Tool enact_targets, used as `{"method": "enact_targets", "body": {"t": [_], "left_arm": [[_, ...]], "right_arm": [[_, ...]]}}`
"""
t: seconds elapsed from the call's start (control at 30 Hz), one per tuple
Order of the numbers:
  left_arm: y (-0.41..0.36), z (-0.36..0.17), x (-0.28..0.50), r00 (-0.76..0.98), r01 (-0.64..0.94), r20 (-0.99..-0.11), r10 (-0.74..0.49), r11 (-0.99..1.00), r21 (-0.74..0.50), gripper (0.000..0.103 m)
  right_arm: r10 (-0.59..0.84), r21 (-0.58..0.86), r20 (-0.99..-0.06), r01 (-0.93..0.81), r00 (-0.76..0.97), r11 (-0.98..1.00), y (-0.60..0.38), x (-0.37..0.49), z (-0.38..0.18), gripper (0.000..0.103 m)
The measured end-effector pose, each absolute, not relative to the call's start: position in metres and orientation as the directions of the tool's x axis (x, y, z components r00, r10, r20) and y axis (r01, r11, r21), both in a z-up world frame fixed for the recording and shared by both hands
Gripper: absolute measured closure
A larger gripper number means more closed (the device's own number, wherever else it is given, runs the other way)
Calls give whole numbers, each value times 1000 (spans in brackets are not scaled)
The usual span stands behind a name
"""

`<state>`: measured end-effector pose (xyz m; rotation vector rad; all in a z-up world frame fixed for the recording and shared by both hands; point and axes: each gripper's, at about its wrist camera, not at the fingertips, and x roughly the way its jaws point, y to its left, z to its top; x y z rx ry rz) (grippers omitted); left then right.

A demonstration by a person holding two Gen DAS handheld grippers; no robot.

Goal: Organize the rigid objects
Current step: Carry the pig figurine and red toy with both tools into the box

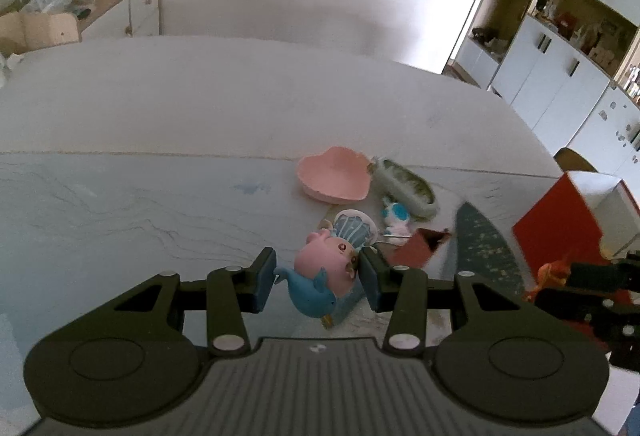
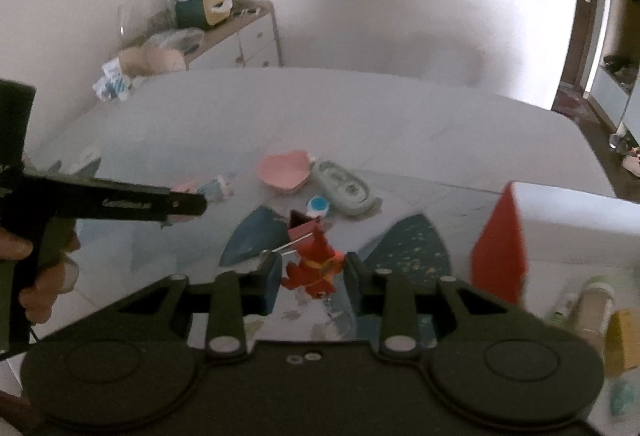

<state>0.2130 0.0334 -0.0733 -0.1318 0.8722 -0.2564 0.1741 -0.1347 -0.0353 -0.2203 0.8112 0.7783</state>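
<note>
**Two figures in the jaws, box waiting**

We carry both figurines level. Our left gripper (image 1: 318, 278) pinches the pink-and-blue figurine (image 1: 320, 282); our right gripper (image 2: 312, 276) pinches the red figurine (image 2: 314, 268) above the table (image 1: 120, 204). The pink heart dish (image 1: 334, 178) sits empty; the red-and-white box (image 2: 520, 236) hides its inside (judge clearance first).

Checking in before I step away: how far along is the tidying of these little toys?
Early. Nothing looks sorted yet. In hand: left claw holds the pink-and-blue figurine; right claw holds the red figurine. Left on the table: pink heart dish, green oval case, blue-white toy.
</note>
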Motion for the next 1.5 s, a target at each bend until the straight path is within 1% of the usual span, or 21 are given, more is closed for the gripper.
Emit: {"method": "enact_targets", "body": {"t": [0.23, 0.43, 0.67, 1.1, 1.5], "left_arm": [[10, -41, 194, 627, 196, -719, -299, 954, -226, 59], [-29, -17, 183, 633, 243, -698, -333, 943, -230, 59], [-82, 1, 177, 635, 297, -678, -370, 927, -228, 59], [-192, 3, 175, 602, 387, -685, -411, 900, -201, 59], [-265, -6, 179, 571, 434, -713, -407, 887, -158, 59]], "right_arm": [[573, 132, -665, -679, 479, 722, -175, 179, -7, 71], [586, 130, -627, -672, 514, 729, -210, 187, 12, 71], [586, 132, -605, -659, 538, 741, -252, 200, 19, 71], [550, 147, -619, -605, 560, 782, -333, 228, 7, 71], [516, 154, -646, -566, 563, 810, -383, 247, -7, 71]]}}
